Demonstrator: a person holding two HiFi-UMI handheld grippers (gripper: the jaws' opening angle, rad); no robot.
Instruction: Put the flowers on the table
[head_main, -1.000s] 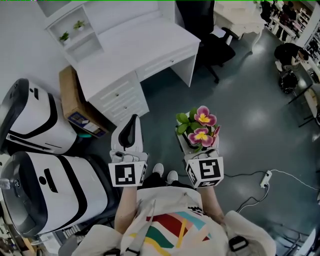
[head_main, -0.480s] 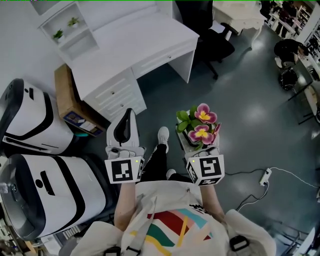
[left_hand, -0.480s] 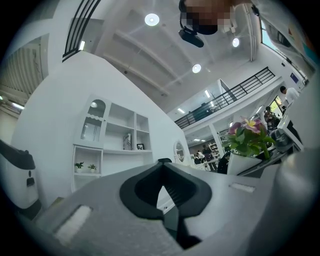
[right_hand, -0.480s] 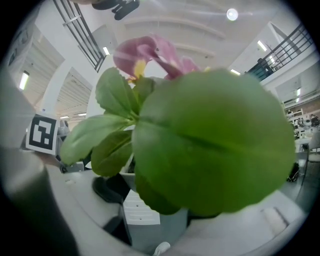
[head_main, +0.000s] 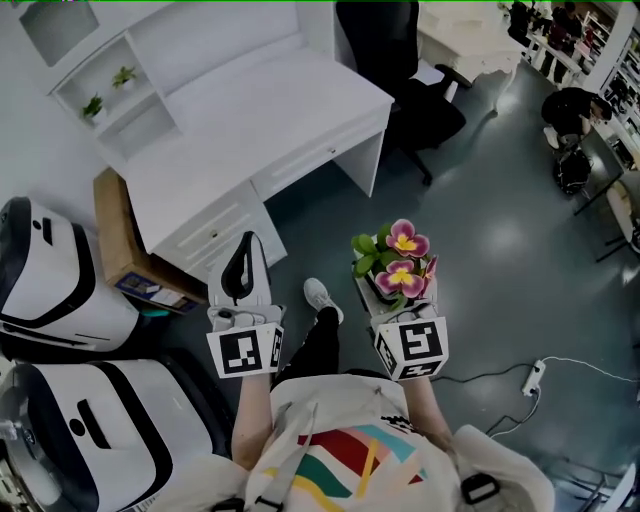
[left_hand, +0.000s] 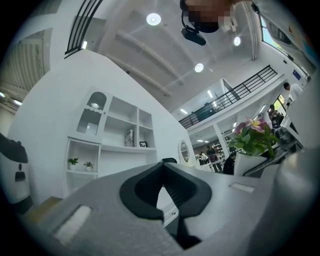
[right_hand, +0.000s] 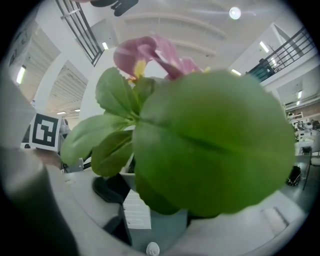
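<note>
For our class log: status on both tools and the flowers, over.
Left tool shut, empty. Right tool shut on flowers, upright, above floor. White desk ahead; black chair beside it.

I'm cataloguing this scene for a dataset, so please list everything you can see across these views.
Potted flowers: one, pink blooms, green leaves, white pot, held above the floor.
Desk: one, white, with drawers, ahead on the left.
Small potted plants: two, green, in the white shelf unit beside the desk.
Office chair: one, black, right of the desk.
Cardboard box: one, brown, on the floor beside the desk.
Rounded machines: two, white and black, far left.
Power strip: one, white, on the floor at right.
Shoe: one visible, white, between the grippers.
Left gripper: one, white, jaws shut, empty.
Right gripper: one, white, jaws closed on the potted flowers.
</note>
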